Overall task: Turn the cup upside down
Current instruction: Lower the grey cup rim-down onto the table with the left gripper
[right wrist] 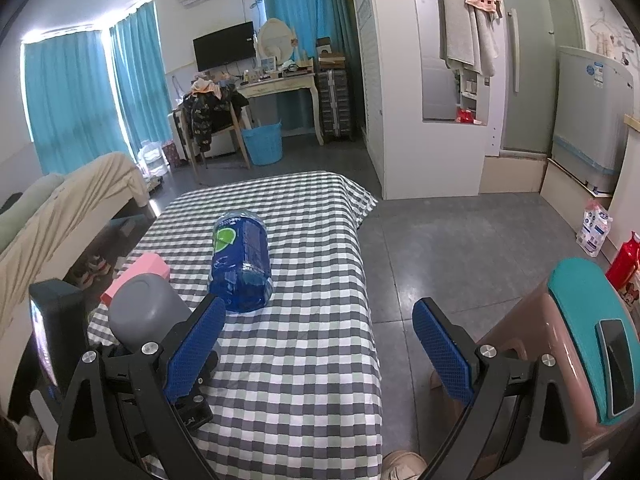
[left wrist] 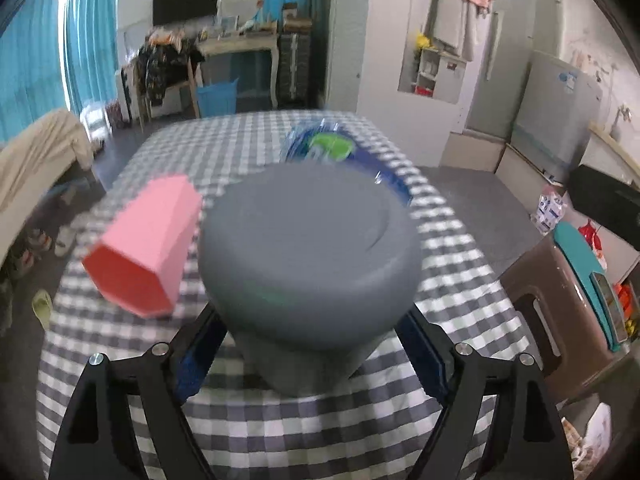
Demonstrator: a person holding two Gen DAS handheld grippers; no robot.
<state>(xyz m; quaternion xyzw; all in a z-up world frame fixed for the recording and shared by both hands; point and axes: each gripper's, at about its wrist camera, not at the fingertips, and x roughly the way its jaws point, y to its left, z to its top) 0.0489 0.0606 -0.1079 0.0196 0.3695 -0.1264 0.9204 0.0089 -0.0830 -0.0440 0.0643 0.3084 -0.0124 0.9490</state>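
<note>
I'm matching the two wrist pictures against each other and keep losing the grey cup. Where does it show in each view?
Left wrist view: the grey cup fills the centre, held between the left gripper's fingers, base toward the camera.
Right wrist view: it sits at lower left, in front of the pink cup.
Shared landmark: the blue water bottle lying on the checked tablecloth.
</note>
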